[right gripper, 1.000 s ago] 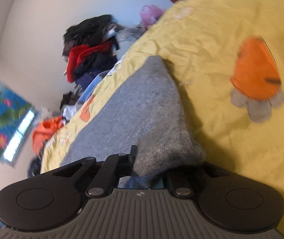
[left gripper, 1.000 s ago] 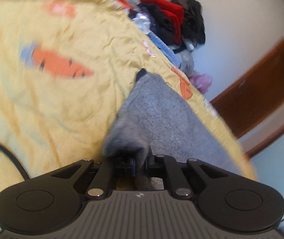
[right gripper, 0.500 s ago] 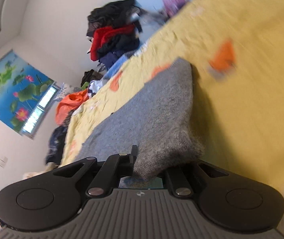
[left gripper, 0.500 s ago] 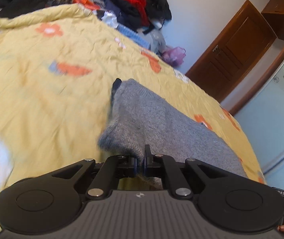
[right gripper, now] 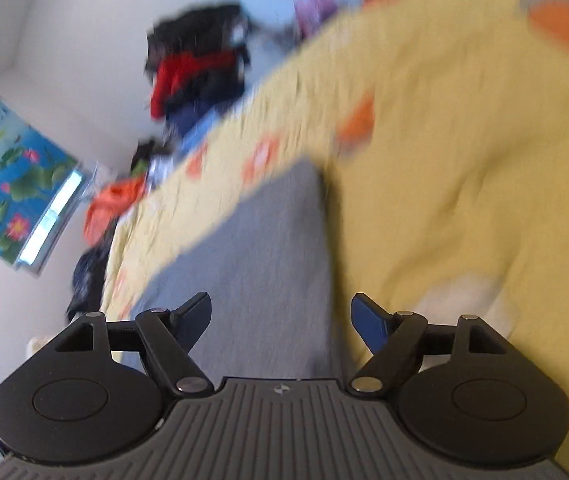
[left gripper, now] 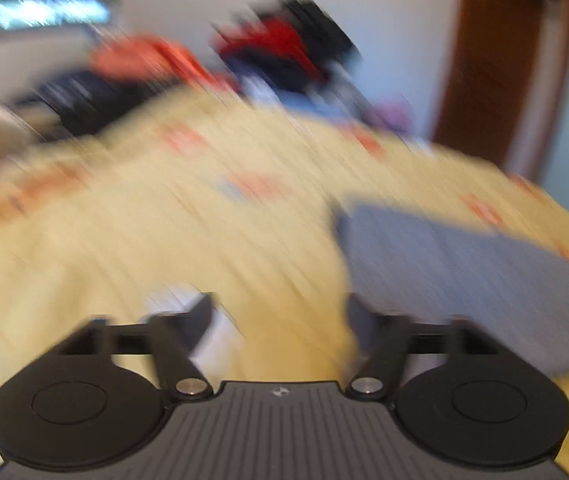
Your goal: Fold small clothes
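A: Grey knitted garment (right gripper: 268, 256) lies flat on a yellow bedspread (right gripper: 464, 168) printed with orange shapes. In the right wrist view it starts just under the right gripper (right gripper: 280, 312) and runs away from it as a long strip.

B: Is that gripper holding it?

A: No. Its jaws are opening, spread wide, and the pads touch nothing; the cloth only shows in the gap beneath them.

B: And the left gripper (left gripper: 280, 312)?

A: Its jaws are opening too, with nothing clamped. Bare bedspread (left gripper: 164, 240) shows between them, plus a white patch near the left finger. That view is heavily blurred. The garment (left gripper: 456, 276) sits to the right there, its near edge by the right finger; contact cannot be judged.

B: What lies farther off?

A: Beyond the far edge of the bed, a pile of clothes (right gripper: 196, 68), black, red and dark blue, heaped against a pale wall. An orange garment (right gripper: 112, 204) lies along that edge too. A blue picture with green leaves and pink flowers (right gripper: 8, 184) hangs on the wall. A brown wooden door (left gripper: 496, 60) stands at the far right of the left view.
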